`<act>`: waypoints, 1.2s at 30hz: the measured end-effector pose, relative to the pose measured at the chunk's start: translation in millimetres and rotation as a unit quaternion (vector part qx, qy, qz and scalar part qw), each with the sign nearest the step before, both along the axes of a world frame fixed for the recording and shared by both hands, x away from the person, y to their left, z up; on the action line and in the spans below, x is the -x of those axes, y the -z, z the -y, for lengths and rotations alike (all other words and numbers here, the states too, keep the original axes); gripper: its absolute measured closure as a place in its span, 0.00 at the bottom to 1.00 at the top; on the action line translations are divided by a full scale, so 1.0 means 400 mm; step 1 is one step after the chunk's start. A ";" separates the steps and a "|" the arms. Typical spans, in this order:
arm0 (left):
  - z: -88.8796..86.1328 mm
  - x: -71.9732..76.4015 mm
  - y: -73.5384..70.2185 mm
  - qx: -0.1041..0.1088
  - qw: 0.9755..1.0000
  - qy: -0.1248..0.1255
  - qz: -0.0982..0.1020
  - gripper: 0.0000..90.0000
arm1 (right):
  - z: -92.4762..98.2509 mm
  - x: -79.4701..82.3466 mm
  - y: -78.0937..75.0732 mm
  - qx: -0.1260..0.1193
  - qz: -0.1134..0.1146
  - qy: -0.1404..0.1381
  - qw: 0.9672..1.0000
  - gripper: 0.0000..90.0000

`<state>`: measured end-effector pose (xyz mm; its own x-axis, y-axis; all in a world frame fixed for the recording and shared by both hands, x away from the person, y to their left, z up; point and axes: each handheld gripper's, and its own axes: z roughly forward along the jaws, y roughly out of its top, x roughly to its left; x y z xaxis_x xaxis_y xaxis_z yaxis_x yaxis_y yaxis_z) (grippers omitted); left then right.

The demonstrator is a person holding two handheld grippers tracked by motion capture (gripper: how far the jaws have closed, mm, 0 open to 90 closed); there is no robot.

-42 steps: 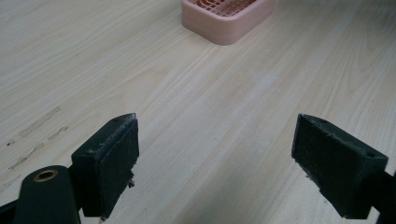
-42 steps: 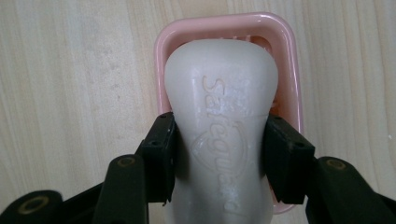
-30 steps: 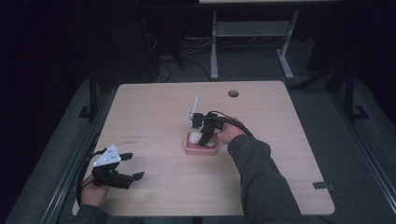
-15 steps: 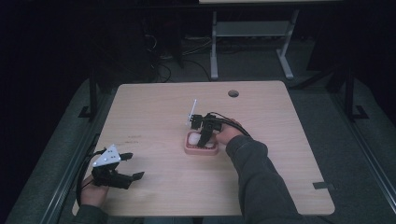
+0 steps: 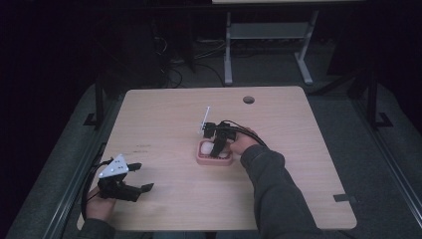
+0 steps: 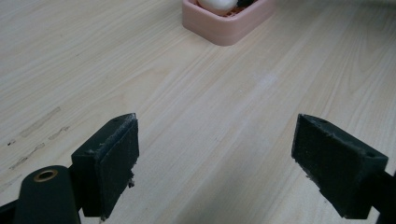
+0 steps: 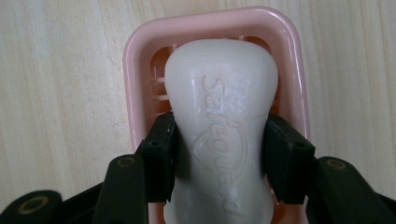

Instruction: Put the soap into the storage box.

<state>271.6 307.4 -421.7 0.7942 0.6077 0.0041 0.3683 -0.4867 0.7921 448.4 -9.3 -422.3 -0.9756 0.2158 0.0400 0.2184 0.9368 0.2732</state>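
A white bar of soap [image 7: 219, 126] lies in a pink soap dish [image 7: 135, 70] near the middle of the table. My right gripper [image 7: 219, 158] points down into the dish [image 5: 201, 158], shut on the soap, both pads pressed against its waist. In the high view the right gripper [image 5: 217, 147] covers most of the soap. My left gripper [image 5: 142, 179] rests low at the table's front left, open, with nothing between its pads [image 6: 109, 163]. Far off in the left gripper view stands the dish [image 6: 224, 25] with the soap [image 6: 215, 4] in it.
The wooden table [image 5: 298, 164] has a round cable hole [image 5: 248, 99] at the back right. A dark tape patch [image 5: 344, 197] sits near the front right corner. A metal frame [image 5: 263, 35] stands on the floor behind the table.
The right gripper has shifted very slightly over the dish while keeping its hold on the soap. The left gripper has stayed put.
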 end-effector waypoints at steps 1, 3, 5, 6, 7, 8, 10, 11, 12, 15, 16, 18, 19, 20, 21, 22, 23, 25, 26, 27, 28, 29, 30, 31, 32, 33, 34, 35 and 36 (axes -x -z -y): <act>0.000 0.000 0.000 0.000 1.000 0.000 0.000 0.16 | 0.001 0.000 0.000 -0.001 -0.002 0.001 1.000 0.54; 0.000 0.000 0.000 0.000 1.000 0.000 0.000 0.16 | 0.002 0.001 0.001 -0.003 -0.002 0.004 1.000 0.54; 0.000 0.000 0.000 0.001 1.000 0.000 0.000 0.16 | 0.004 0.000 0.001 -0.005 -0.002 0.004 1.000 0.54; 0.000 0.000 0.000 0.000 1.000 0.000 -0.001 0.16 | 0.004 0.000 0.001 -0.005 -0.002 0.006 1.000 0.54; 0.001 0.000 0.000 0.000 1.000 0.000 -0.001 0.16 | 0.004 0.001 0.001 -0.004 0.000 0.007 1.000 0.54; 0.001 0.000 0.000 -0.001 1.000 0.001 0.000 0.16 | 0.003 0.003 0.001 -0.003 0.002 0.007 1.000 0.54; 0.001 0.000 0.000 0.001 1.000 0.000 -0.001 0.16 | 0.003 0.005 0.001 -0.002 0.005 0.006 1.000 0.54; 0.001 0.000 0.000 0.000 1.000 0.001 -0.001 0.16 | 0.004 0.005 0.001 -0.002 0.005 0.007 1.000 0.54; 0.002 0.000 0.000 -0.001 1.000 0.001 -0.001 0.16 | 0.005 0.005 0.001 -0.004 0.003 0.008 1.000 0.54; 0.002 0.000 0.000 0.000 1.000 0.001 -0.002 0.16 | 0.008 0.004 0.002 -0.006 0.003 0.009 1.000 0.54; 0.002 0.000 0.000 0.000 1.000 0.001 -0.002 0.16 | 0.008 0.005 0.002 -0.006 0.002 0.010 1.000 0.54; 0.002 0.000 0.000 -0.001 1.000 0.001 -0.002 0.16 | 0.007 0.005 0.002 -0.005 0.003 0.010 1.000 0.54; 0.002 0.000 0.000 -0.001 1.000 0.001 -0.002 0.16 | 0.007 0.006 0.002 -0.005 0.003 0.010 1.000 0.54; 0.002 0.000 0.000 -0.001 1.000 0.001 -0.002 0.16 | 0.007 0.006 0.002 -0.004 0.004 0.010 1.000 0.54; 0.003 0.000 0.000 0.000 1.000 0.001 -0.002 0.16 | 0.007 0.006 0.002 -0.004 0.004 0.010 1.000 0.54; 0.003 0.000 0.001 0.000 1.000 0.001 -0.002 0.17 | 0.007 0.006 0.002 -0.004 0.004 0.011 1.000 0.53; 0.003 0.000 0.000 0.000 1.000 0.001 -0.002 0.16 | 0.006 0.007 0.001 -0.003 0.006 0.012 1.000 0.52; 0.003 0.000 0.000 0.000 1.000 0.001 -0.001 0.16 | 0.007 0.008 -0.002 -0.005 0.007 0.012 1.000 0.50; 0.003 -0.001 0.001 0.000 1.000 0.001 -0.002 0.16 | 0.008 0.010 -0.005 -0.006 0.009 0.013 1.000 0.49; 0.003 -0.001 0.001 0.000 1.000 0.001 -0.002 0.16 | 0.010 0.010 -0.009 -0.008 0.012 0.016 1.000 0.49; 0.004 -0.001 0.001 -0.001 1.000 0.002 -0.001 0.16 | 0.012 0.011 -0.013 -0.012 0.013 0.017 1.000 0.49; 0.004 0.000 0.001 -0.002 1.000 0.002 -0.001 0.16 | 0.014 0.012 -0.017 -0.018 0.013 0.019 1.000 0.48; 0.004 0.000 0.001 -0.001 1.000 0.002 -0.001 0.16 | 0.017 0.013 -0.021 -0.021 0.015 0.021 0.999 0.46; 0.004 0.000 0.001 -0.001 1.000 0.002 -0.001 0.16 | 0.019 0.015 -0.025 -0.023 0.018 0.023 0.999 0.46; 0.005 0.000 0.001 -0.001 1.000 0.002 -0.001 0.16 | 0.021 0.017 -0.029 -0.025 0.018 0.025 0.999 0.46; 0.005 0.000 0.001 -0.002 1.000 0.002 -0.001 0.16 | 0.024 0.018 -0.032 -0.027 0.021 0.025 0.999 0.46; 0.005 0.000 0.001 -0.002 1.000 0.001 -0.001 0.16 | 0.026 0.019 -0.035 -0.027 0.022 0.026 0.999 0.46; 0.005 0.000 0.000 -0.003 1.000 0.001 -0.001 0.16 | 0.029 0.021 -0.038 -0.030 0.022 0.026 0.999 0.46; 0.006 0.000 0.000 -0.003 1.000 0.001 -0.001 0.16 | 0.032 0.022 -0.041 -0.032 0.024 0.027 0.999 0.46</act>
